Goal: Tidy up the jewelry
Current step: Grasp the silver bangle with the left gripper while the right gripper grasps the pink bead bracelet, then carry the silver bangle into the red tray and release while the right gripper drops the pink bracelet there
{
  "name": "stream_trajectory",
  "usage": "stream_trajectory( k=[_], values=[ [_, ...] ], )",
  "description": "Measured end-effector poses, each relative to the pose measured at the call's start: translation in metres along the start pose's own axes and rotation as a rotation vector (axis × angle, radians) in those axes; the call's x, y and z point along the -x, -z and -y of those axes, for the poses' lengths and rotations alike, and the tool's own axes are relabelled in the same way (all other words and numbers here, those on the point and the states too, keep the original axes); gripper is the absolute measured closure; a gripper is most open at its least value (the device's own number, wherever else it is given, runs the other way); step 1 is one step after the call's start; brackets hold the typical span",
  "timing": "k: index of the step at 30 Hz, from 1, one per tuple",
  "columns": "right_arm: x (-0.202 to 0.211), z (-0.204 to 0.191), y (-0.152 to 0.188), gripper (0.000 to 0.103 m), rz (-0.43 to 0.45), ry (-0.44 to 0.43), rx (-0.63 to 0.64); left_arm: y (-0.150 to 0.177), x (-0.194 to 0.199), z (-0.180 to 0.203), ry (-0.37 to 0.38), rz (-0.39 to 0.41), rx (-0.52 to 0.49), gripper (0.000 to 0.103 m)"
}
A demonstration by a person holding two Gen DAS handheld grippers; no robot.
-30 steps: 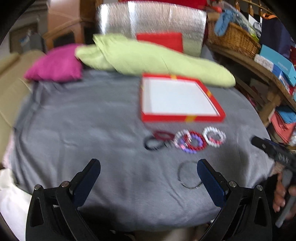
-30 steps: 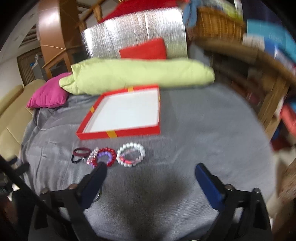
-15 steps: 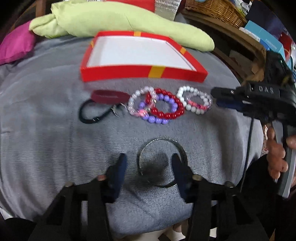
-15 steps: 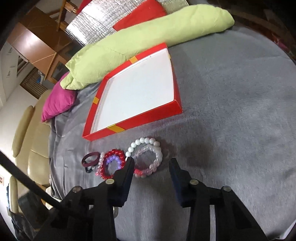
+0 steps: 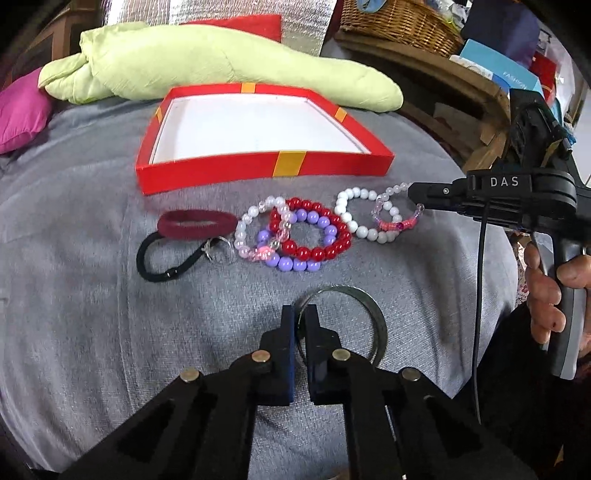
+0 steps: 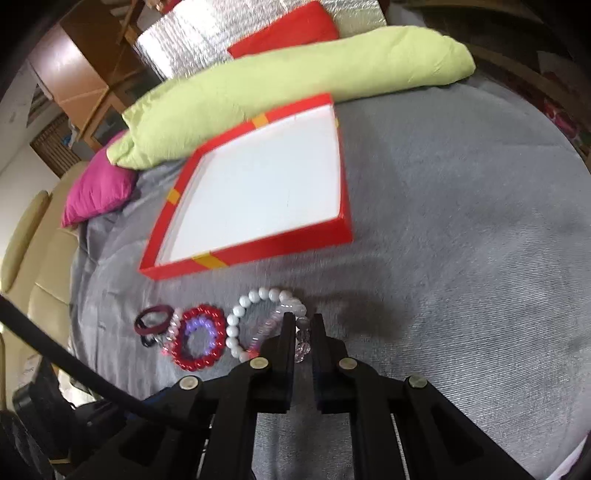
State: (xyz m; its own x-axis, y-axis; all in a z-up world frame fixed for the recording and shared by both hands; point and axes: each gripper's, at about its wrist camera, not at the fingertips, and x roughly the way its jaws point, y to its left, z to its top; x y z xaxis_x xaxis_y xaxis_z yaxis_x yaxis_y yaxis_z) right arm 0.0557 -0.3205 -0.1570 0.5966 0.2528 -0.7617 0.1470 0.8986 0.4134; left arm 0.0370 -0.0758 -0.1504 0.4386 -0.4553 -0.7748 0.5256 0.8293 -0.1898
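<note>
A red box [image 5: 207, 173] with a white floor lies open on the grey cloth; it also shows in the right wrist view [image 6: 258, 254]. In front of it lie a maroon hair tie [image 5: 195, 223], a black hair tie [image 5: 162, 262], red and purple bead bracelets [image 5: 314, 240], and white and pink bead bracelets [image 5: 369, 221]. My left gripper [image 5: 300, 314] is shut on the left rim of a metal bangle [image 5: 373, 314]. My right gripper [image 6: 303, 325] is shut on the clear pink bead bracelet [image 6: 273, 325], beside the white one [image 6: 236, 325].
A green pillow [image 5: 221, 70] and a magenta cushion [image 5: 18, 110] lie behind the box. A wooden shelf with a wicker basket [image 5: 402, 22] stands at the right. The grey cloth [image 6: 461, 221] stretches to the right of the box.
Both grippers went from wide open to shut. The left closed on the bangle's rim. The right came down and closed on the pink bead bracelet.
</note>
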Motion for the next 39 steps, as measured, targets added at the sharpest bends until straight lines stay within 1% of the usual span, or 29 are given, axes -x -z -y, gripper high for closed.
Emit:
stream_trajectory(
  k=[4, 8, 10, 12, 15, 16, 18, 20, 22, 25, 28, 30, 33, 35, 36, 38, 39],
  values=[
    [0.017, 0.006, -0.005, 0.094, 0.064, -0.061, -0.041, -0.008, 0.014, 0.001, -0.012, 0.048, -0.028, 0.099],
    [0.035, -0.001, -0.012, 0.094, 0.146, -0.128, -0.03, -0.026, 0.041, 0.001, -0.013, 0.12, -0.069, 0.099],
    [0.041, -0.007, -0.015, 0.094, 0.169, -0.156, -0.014, -0.045, 0.058, -0.001, -0.017, 0.177, -0.094, 0.099],
    [0.044, -0.015, -0.022, 0.094, 0.192, -0.184, 0.006, -0.064, 0.067, -0.006, -0.038, 0.215, -0.105, 0.099],
    [0.04, -0.026, -0.036, 0.094, 0.21, -0.203, 0.026, -0.092, 0.065, -0.015, -0.069, 0.248, -0.101, 0.099],
    [0.037, -0.029, -0.042, 0.094, 0.208, -0.207, 0.029, -0.103, 0.059, -0.02, -0.078, 0.258, -0.096, 0.099],
    [0.024, -0.031, -0.052, 0.094, 0.183, -0.212, 0.023, -0.119, 0.04, -0.029, -0.084, 0.252, -0.078, 0.099],
    [0.009, -0.032, -0.061, 0.094, 0.152, -0.22, 0.007, -0.129, 0.014, -0.039, -0.095, 0.225, -0.055, 0.099],
    [-0.005, -0.031, -0.066, 0.094, 0.127, -0.212, 0.002, -0.133, -0.016, -0.054, -0.113, 0.17, -0.011, 0.098],
    [-0.025, -0.032, -0.072, 0.094, 0.088, -0.208, 0.002, -0.137, -0.037, -0.069, -0.12, 0.118, 0.05, 0.098],
    [-0.038, -0.035, -0.076, 0.094, 0.066, -0.201, 0.004, -0.137, -0.04, -0.077, -0.116, 0.123, 0.079, 0.098],
    [-0.042, -0.033, -0.078, 0.094, 0.063, -0.186, -0.003, -0.138, -0.041, -0.083, -0.126, 0.12, 0.093, 0.098],
    [-0.044, -0.024, -0.081, 0.093, 0.065, -0.157, -0.038, -0.137, -0.041, -0.091, -0.125, 0.114, 0.126, 0.098],
    [-0.043, -0.019, -0.082, 0.092, 0.066, -0.144, -0.065, -0.135, -0.039, -0.092, -0.132, 0.11, 0.122, 0.098],
    [-0.041, -0.016, -0.082, 0.09, 0.071, -0.134, -0.072, -0.134, -0.037, -0.09, -0.135, 0.112, 0.114, 0.098],
    [-0.038, -0.014, -0.083, 0.076, 0.082, -0.122, -0.078, -0.13, -0.028, -0.088, -0.134, 0.123, 0.105, 0.097],
    [-0.035, -0.014, -0.083, 0.072, 0.093, -0.116, -0.078, -0.127, -0.024, -0.088, -0.132, 0.13, 0.102, 0.092]
  ],
)
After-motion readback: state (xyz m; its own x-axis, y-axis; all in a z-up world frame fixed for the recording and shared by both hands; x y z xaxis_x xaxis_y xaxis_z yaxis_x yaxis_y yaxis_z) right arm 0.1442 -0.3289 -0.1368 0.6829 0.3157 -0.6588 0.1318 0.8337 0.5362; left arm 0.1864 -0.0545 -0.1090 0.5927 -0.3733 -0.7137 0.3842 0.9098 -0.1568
